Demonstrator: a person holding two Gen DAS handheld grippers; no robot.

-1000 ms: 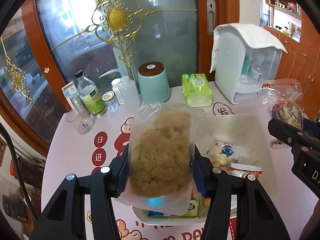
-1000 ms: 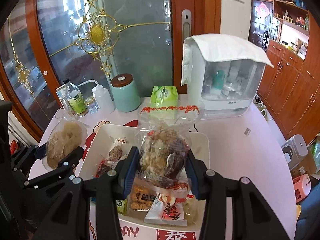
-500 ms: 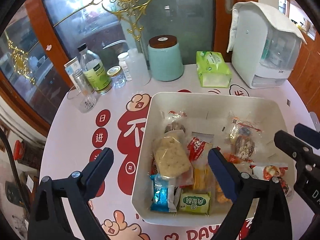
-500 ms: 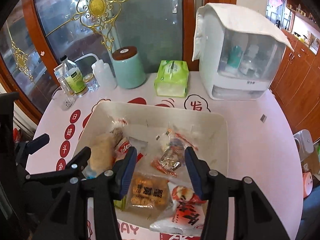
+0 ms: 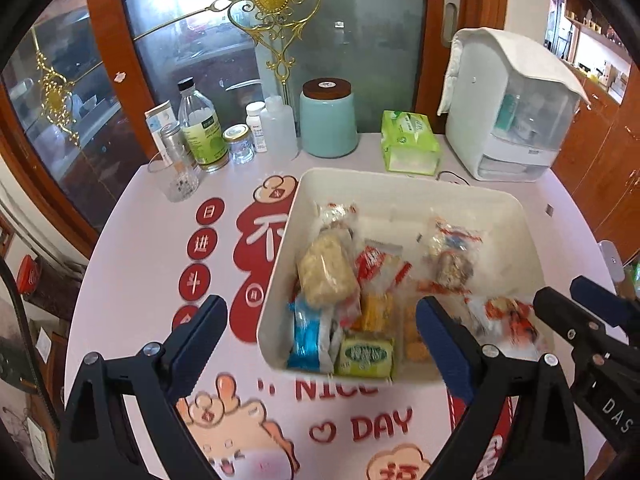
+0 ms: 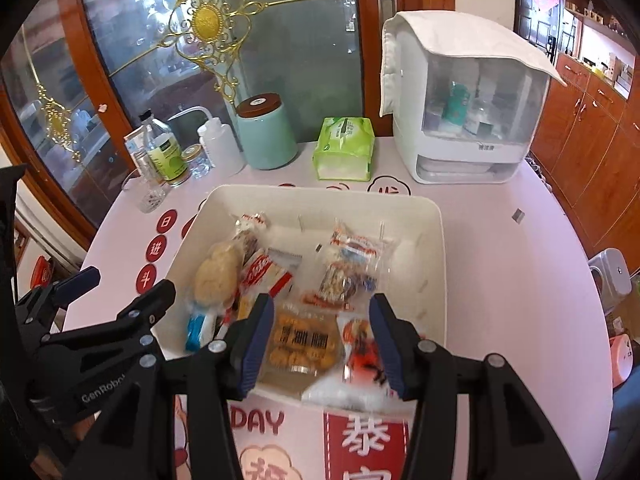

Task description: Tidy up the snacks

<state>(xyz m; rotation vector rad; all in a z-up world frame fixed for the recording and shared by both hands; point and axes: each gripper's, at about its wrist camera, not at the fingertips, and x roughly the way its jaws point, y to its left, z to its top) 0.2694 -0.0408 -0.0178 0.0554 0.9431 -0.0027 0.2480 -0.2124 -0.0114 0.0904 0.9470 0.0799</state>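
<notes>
Both pairs of fingers stand apart with nothing pinched between them. The left gripper is spread wide, its blue-padded fingers straddling the near left corner of the white tray: one finger hangs over the pink table outside the tray, the other over the snacks inside. The right gripper is parted more narrowly above the tray's near edge, and a clear pack of round golden crackers shows in the gap below it, untouched by the pads.

All the snacks lie in the tray, heaped towards its near and left sides. A clear bag of pale crumbly snack lies along the left wall, with a blue wrapper and a green packet at the near edge. A red-and-white packet sits beside the pale bag, and a clear bag of mixed brown pieces lies towards the middle. A red-printed packet leans over the near right rim.

Along the far edge of the table stand a bottle with a green label, a teal jar with a brown lid, a green tissue pack and a white cabinet draped with a cloth.
</notes>
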